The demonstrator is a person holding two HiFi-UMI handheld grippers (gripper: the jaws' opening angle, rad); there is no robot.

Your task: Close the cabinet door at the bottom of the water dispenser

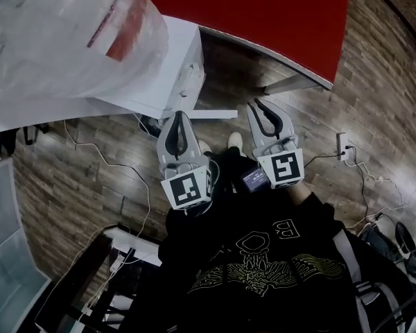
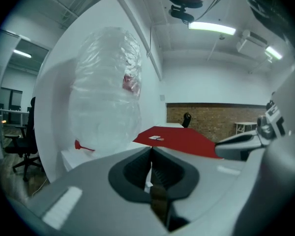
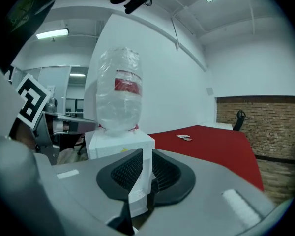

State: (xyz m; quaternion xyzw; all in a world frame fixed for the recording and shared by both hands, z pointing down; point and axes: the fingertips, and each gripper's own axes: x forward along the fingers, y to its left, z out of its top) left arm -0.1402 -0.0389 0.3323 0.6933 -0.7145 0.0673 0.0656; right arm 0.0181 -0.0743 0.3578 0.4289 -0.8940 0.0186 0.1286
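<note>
Right hand-held gripper point(image 1: 256, 106) shows a narrow empty gap, left hand-held gripper point(image 1: 182, 114) pinched together, water dispenser point(image 1: 168, 61) at eleven o'clock: best drop lower and push what looks like the cabinet door point(image 1: 218, 112) at twelve, flat and steady.

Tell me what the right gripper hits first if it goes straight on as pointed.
The right gripper would most likely meet the white water dispenser: its body shows dead ahead through the gap between the jaws. Nothing stands nearer, though depth is hard to judge.
</note>
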